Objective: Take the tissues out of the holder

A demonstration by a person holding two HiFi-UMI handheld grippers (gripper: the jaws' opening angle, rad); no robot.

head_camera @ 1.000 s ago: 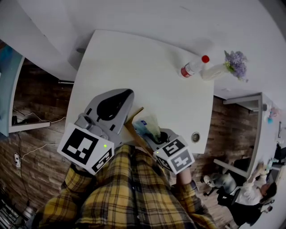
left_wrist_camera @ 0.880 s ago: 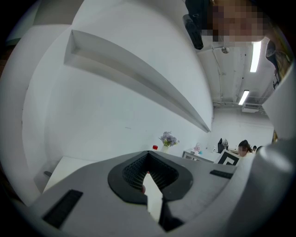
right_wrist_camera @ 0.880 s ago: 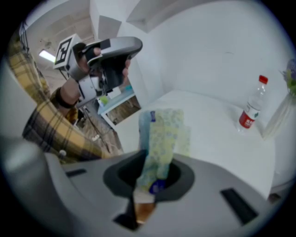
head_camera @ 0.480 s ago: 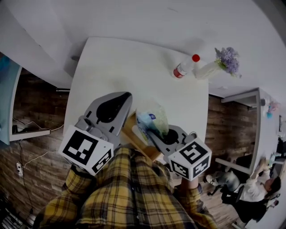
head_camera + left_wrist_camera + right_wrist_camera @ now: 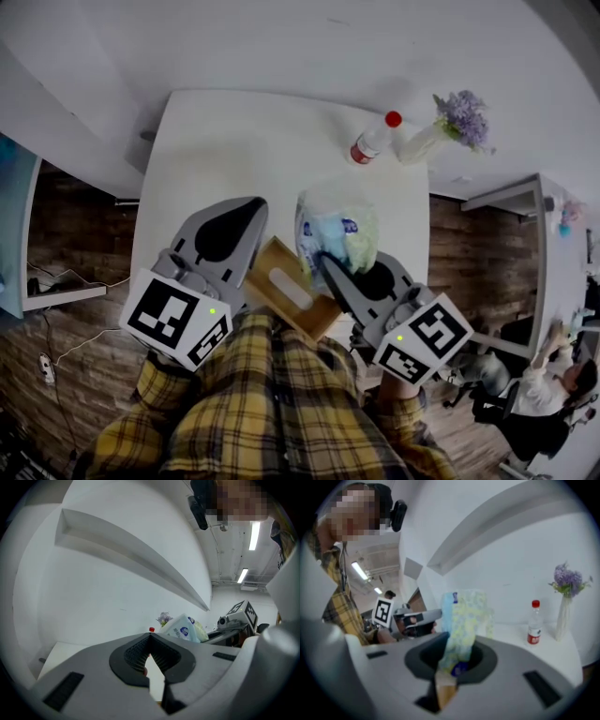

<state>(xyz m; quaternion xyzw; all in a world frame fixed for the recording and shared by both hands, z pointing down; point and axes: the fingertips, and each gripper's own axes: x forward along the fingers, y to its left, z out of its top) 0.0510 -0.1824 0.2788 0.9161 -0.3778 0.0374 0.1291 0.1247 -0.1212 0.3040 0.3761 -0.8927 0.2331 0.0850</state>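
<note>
White table (image 5: 234, 141) runs off ahead of both grippers. The wooden holder (image 5: 286, 291) sits between them, its edges tucked under both, so it's hard to make out fully. Left gripper (image 5: 249, 206) is closed on nothing. Right gripper (image 5: 330, 267) pinches the tissue pack (image 5: 333, 230), which is out of the holder with its bottom end buried in the jaws.

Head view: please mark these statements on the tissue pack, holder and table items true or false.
1. The right gripper has its jaws closed on the tissue pack. True.
2. The tissue pack sits inside the wooden holder. False: it is out of the holder, held up beside it.
3. The bottle has a blue cap. False: the cap is red.
4. A vase of purple flowers stands next to the bottle at the table's far edge. True.
</note>
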